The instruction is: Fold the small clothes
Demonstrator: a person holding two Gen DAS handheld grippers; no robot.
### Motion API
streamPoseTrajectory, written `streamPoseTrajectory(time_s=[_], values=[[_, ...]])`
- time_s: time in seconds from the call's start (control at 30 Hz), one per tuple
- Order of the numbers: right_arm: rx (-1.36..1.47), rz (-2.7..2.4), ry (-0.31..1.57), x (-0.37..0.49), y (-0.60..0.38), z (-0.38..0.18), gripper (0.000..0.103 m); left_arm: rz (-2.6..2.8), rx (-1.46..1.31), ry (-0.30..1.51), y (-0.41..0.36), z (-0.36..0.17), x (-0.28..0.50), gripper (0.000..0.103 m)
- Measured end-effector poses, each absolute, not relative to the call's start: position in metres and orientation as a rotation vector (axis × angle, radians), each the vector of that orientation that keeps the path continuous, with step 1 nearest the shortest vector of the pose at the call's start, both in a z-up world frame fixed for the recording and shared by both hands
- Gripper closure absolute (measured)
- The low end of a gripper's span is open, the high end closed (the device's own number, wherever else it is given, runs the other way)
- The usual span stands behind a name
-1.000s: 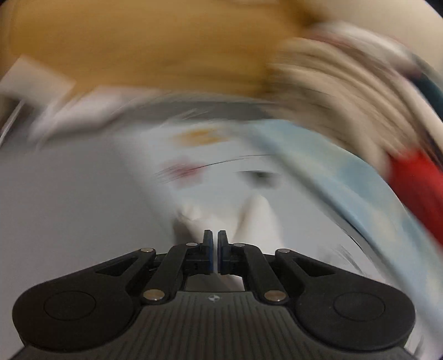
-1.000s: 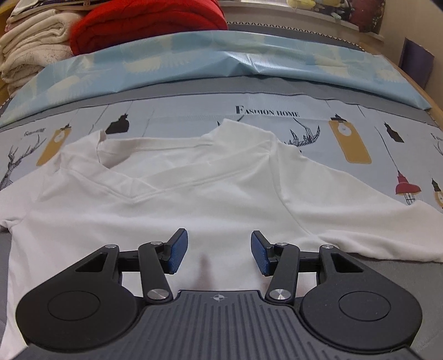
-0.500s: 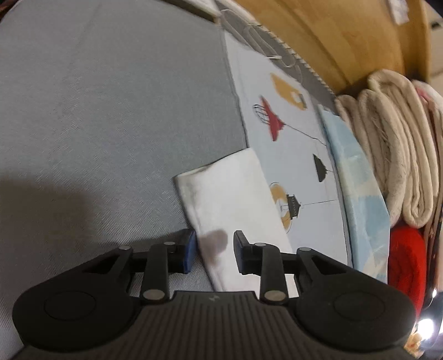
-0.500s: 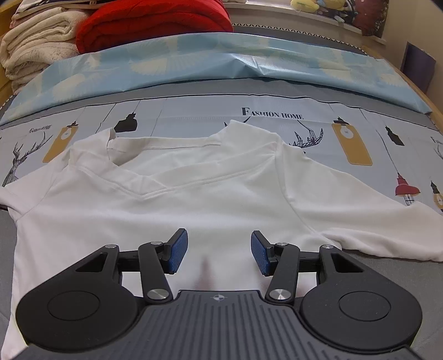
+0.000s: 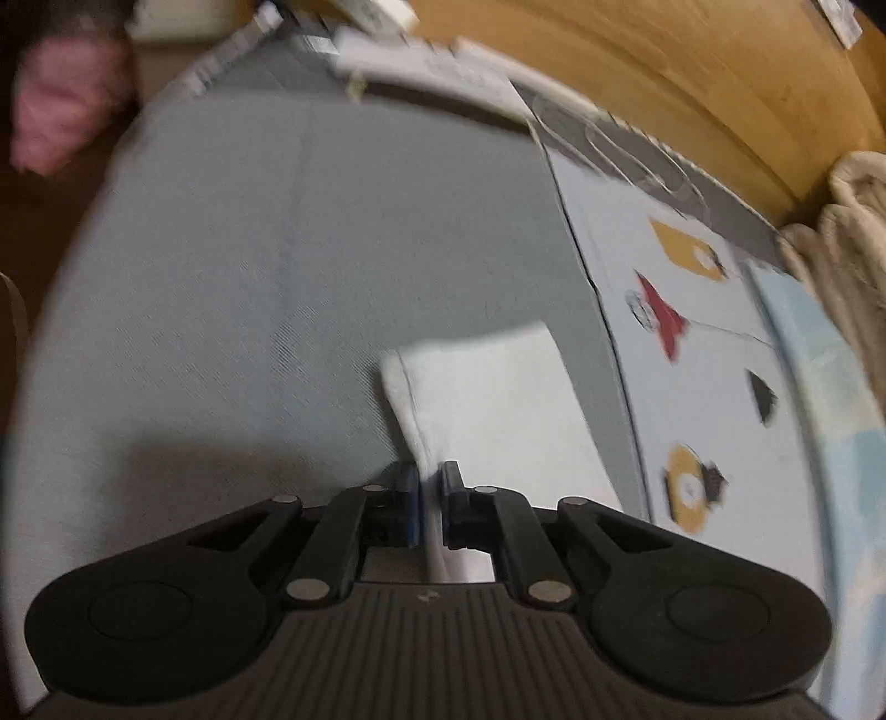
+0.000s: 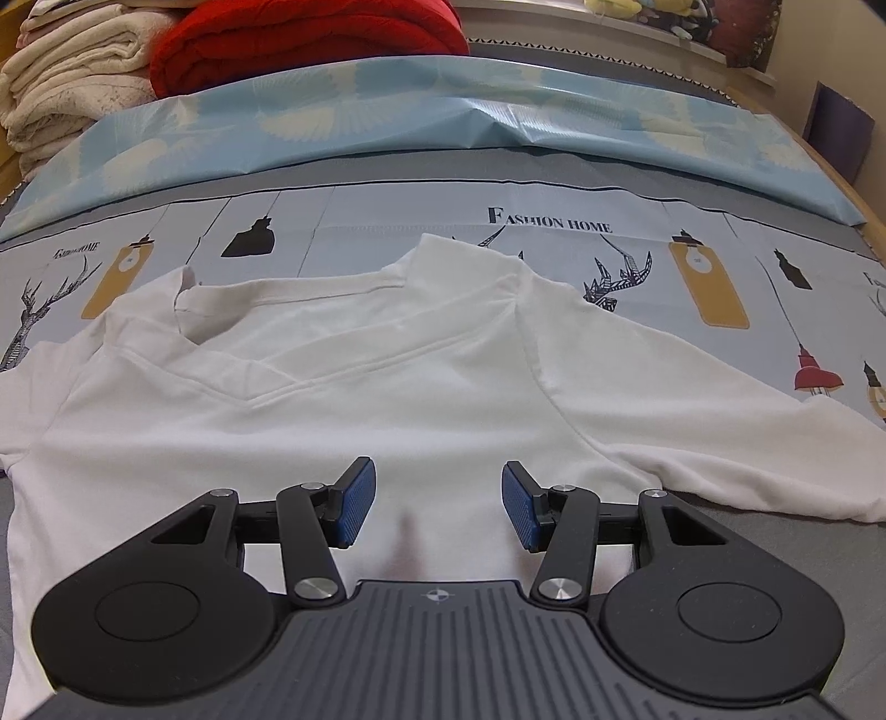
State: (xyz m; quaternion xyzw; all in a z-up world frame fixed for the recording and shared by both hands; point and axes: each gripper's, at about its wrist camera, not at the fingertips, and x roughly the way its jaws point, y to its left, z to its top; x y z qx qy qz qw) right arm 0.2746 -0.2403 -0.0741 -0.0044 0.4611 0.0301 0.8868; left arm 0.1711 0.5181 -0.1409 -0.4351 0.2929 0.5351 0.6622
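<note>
A white V-neck shirt lies flat on the bed, collar away from me, its right sleeve spread out to the side. My right gripper is open and hovers low over the shirt's body, holding nothing. In the left wrist view the shirt's left sleeve lies on the grey sheet. My left gripper is shut on the sleeve's near edge; white cloth runs between the pads.
A printed light-blue cloth lies under the shirt, with a blue patterned cover beyond it. Folded cream blankets and a red blanket are stacked at the back left. A wooden bed frame runs along the far side.
My left gripper was open around the sleeve edge half a second ago and has closed on it. The right gripper stayed open and drifted slightly over the shirt.
</note>
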Motion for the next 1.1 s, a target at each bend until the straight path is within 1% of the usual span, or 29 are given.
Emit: streamPoseTrajectory(time_s=[0.07,0.1,0.17,0.33,0.43,0.5,0.67,0.73,0.8,0.97,1.1], values=[[-0.007,0.055,0.952,0.272,-0.243,-0.072,0.05,1.269,-0.951,0.643,0.51,-0.126,0.169,0.094],[-0.004,0.045,0.948,0.271,-0.246,-0.07,0.05,1.28,-0.941,0.64,0.505,-0.119,0.169,0.088],[0.009,0.024,0.941,0.269,-0.252,-0.068,0.05,1.263,-0.945,0.622,0.495,-0.106,0.17,0.081],[0.043,-0.042,0.935,0.265,-0.282,-0.07,0.05,1.083,-0.855,0.633,0.441,-0.079,0.203,0.079],[0.065,-0.083,0.932,0.262,-0.303,-0.077,0.05,0.804,-0.702,0.703,0.379,-0.069,0.243,0.079],[0.1,-0.113,0.927,0.26,-0.318,-0.087,0.05,0.584,-0.596,0.758,0.33,-0.069,0.27,0.075],[0.196,-0.134,0.874,0.261,-0.344,-0.111,0.05,0.129,-0.444,0.877,0.215,-0.084,0.323,0.075],[0.201,-0.115,0.848,0.267,-0.344,-0.115,0.051,0.066,-0.386,0.903,0.178,-0.094,0.335,0.075],[0.184,-0.085,0.811,0.272,-0.339,-0.116,0.051,0.04,-0.33,0.924,0.151,-0.106,0.343,0.072],[0.167,-0.022,0.782,0.302,-0.323,-0.121,0.051,0.083,-0.254,0.969,0.125,-0.141,0.367,0.072],[0.113,0.003,0.762,0.329,-0.309,-0.128,0.051,0.125,-0.208,0.981,0.125,-0.166,0.387,0.072]])
